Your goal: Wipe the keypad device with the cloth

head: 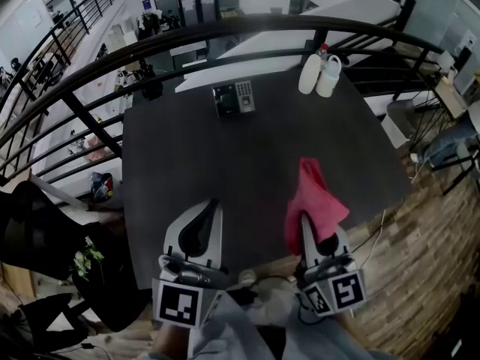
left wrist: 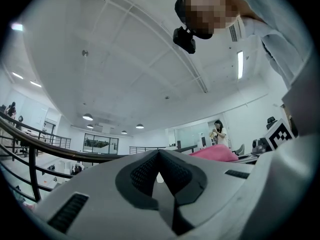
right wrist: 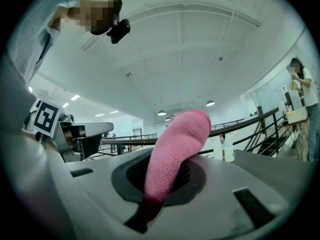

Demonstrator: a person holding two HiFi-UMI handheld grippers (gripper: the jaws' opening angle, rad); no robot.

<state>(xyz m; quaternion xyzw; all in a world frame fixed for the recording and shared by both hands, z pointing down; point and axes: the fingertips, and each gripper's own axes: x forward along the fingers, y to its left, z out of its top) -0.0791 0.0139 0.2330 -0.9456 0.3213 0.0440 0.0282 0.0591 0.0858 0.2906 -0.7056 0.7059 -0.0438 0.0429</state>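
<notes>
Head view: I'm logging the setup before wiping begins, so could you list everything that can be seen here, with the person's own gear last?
table: 1, dark grey, middle of the head view
keypad device: 1, dark with a grey keypad, far edge of the table, left of centre
bottles: 2, white, side by side at the table's far right corner
cloth: 1, pink, above the table's near right part, held at one end
railing: 1, black, curving behind and to the left of the table
bystander: 1, light top, far right of the right gripper view
left gripper: 1, white and grey, near left, shut with nothing in it
right gripper: 1, white and grey, near right, shut on the cloth
</notes>
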